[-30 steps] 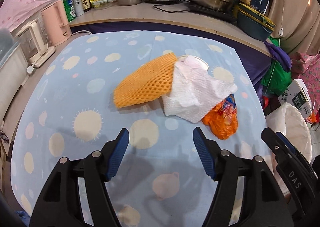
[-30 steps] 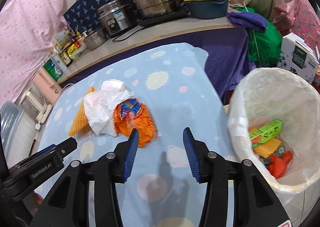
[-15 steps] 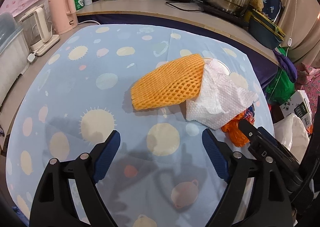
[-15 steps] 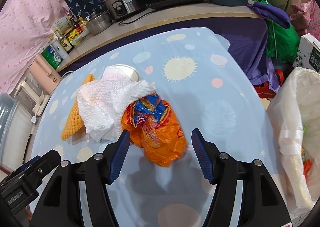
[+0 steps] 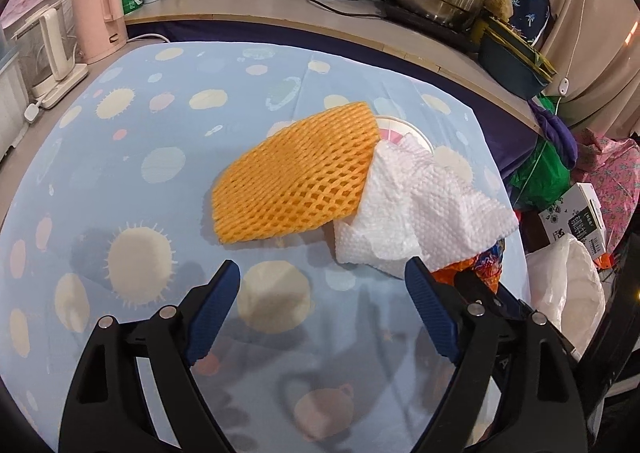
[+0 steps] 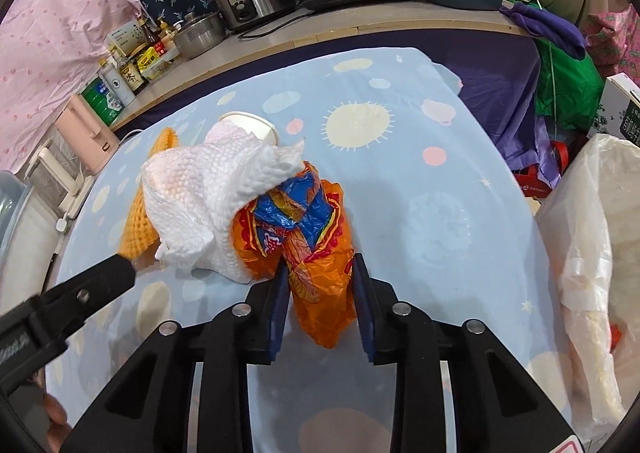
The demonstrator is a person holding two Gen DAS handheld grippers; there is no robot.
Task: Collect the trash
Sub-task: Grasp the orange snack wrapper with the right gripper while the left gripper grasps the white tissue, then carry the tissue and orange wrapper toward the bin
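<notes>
The tablecloth (image 5: 168,189) is pale blue with cream suns and pink and cream dots. The foam net (image 5: 296,177) is orange, a diamond mesh. The paper towel (image 5: 420,209) is white, dimpled. The plastic bag (image 6: 308,245) is orange with blue and red print, perhaps lettering. The bin liner (image 6: 592,253) is translucent white.

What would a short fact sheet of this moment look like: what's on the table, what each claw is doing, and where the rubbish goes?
Surface: spotted blue tablecloth
Trash pile: orange foam net, white paper towel, orange plastic wrapper, lying overlapped
Partly hidden: paper cup behind the towel
Right gripper: closed around the wrapper's near end
Left gripper: open, holding nothing, short of the net
Bin: white-lined trash bag off the table's right edge
</notes>
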